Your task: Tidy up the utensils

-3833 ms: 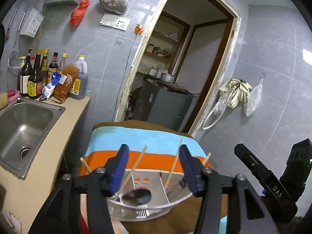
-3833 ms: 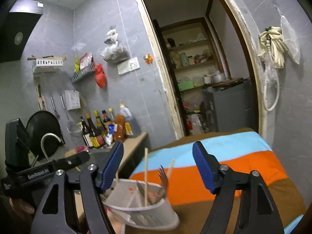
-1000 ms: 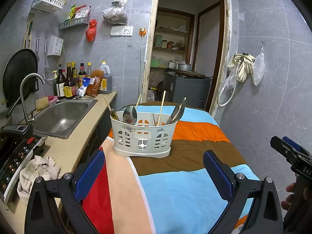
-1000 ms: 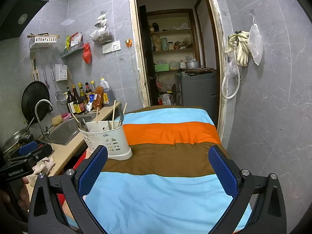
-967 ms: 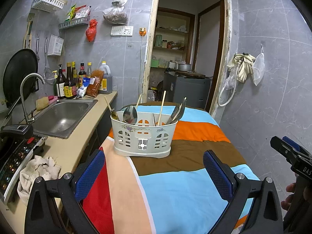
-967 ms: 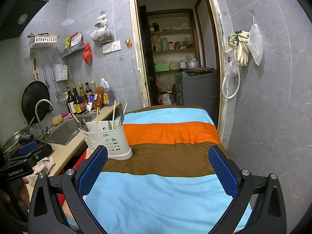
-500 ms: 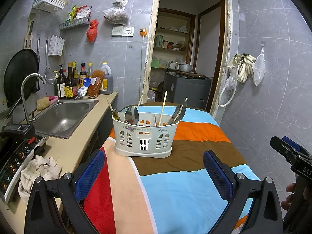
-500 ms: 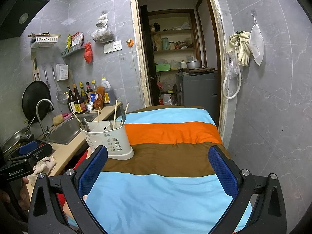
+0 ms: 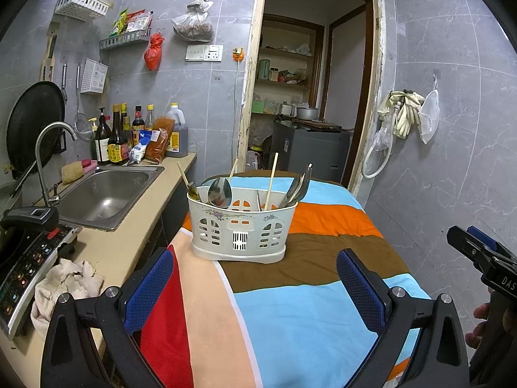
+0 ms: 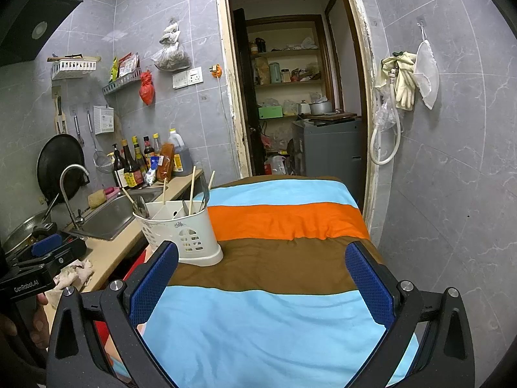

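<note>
Sink (image 9: 106,194) at far left, bottles (image 9: 113,139) lined up behind it; caddy (image 9: 240,226) upright on the striped cloth (image 9: 307,317), spoons (image 9: 219,192) and chopsticks (image 9: 271,177) standing inside; left gripper (image 9: 255,291) spread wide, holding nothing; right gripper (image 10: 261,286) also wide apart over the cloth, caddy off to its left.

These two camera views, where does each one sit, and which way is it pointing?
Left wrist view: sits on the left claw, looking forward at the utensil caddy on the striped cloth; its open blue pads frame the shot, the other claw at right.
Right wrist view: sits on the right claw, facing the doorway; open pads show, the caddy lies left.
Both share the caddy, cloth, sink and doorway.
</note>
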`<act>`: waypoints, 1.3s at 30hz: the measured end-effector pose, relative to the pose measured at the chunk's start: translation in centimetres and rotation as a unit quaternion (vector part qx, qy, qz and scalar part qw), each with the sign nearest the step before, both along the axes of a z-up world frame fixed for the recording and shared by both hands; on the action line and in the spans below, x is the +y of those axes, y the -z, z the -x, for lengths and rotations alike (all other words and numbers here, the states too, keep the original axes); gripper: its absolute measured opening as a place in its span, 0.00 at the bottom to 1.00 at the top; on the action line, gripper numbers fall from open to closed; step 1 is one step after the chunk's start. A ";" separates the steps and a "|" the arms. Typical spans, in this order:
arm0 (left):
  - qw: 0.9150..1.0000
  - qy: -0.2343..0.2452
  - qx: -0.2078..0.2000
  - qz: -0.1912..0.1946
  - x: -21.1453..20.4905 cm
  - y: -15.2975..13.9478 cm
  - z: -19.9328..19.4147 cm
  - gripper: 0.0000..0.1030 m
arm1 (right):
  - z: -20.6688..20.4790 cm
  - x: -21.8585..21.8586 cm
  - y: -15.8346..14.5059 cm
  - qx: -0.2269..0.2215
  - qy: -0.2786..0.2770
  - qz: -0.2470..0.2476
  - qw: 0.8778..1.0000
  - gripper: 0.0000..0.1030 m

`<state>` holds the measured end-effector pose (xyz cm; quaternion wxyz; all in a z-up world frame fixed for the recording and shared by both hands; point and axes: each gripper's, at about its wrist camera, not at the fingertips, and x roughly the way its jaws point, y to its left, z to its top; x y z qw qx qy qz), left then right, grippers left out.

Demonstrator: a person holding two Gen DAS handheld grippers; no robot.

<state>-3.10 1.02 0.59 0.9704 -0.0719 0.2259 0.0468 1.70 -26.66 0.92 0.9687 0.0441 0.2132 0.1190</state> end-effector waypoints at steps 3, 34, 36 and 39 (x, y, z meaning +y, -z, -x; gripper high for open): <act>1.000 0.000 -0.001 0.000 0.0 0.0 0.0 0.99 | 0.0 0.1 0.0 0.000 0.000 0.000 1.000 0.98; 1.000 0.001 -0.001 0.000 0.0 0.0 -0.1 0.99 | 0.0 0.1 0.0 0.001 0.001 0.000 1.000 0.98; 1.000 0.000 0.000 0.000 0.1 0.0 -0.2 0.99 | 0.0 0.1 0.0 0.001 0.001 0.000 1.000 0.98; 1.000 -0.001 0.002 0.001 0.2 0.0 -0.4 0.99 | 0.0 0.1 0.0 0.001 0.000 0.000 1.000 0.98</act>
